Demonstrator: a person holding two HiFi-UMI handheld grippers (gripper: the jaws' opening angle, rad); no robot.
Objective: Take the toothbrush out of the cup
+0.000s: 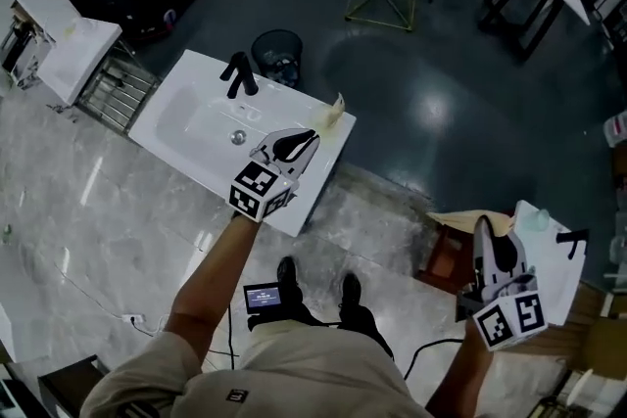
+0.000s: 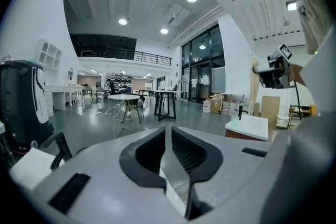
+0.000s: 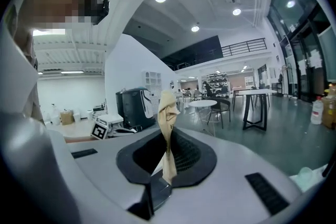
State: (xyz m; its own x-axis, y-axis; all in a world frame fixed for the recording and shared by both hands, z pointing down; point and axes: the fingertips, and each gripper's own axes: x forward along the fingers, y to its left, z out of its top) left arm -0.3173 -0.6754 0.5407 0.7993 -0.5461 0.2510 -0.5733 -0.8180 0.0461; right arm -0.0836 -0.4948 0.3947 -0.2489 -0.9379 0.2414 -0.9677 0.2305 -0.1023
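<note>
Left gripper (image 1: pixel 310 140) over white sink (image 1: pixel 181 127), frame centre; jaws together, nothing between. Right gripper (image 1: pixel 483 228) lower right; jaws narrow, clamped on beige twisted strip (image 3: pixel 168 113). Toothbrush not made out in any view. Pale green thing (image 1: pixel 536 220) beside right gripper too small to tell whether cup.

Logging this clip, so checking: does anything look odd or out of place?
Yes. The right claw is shut on a twisted, crumpled beige scrap that sticks up between its jaws; what it is cannot be told. The left claw is shut and empty.
</note>
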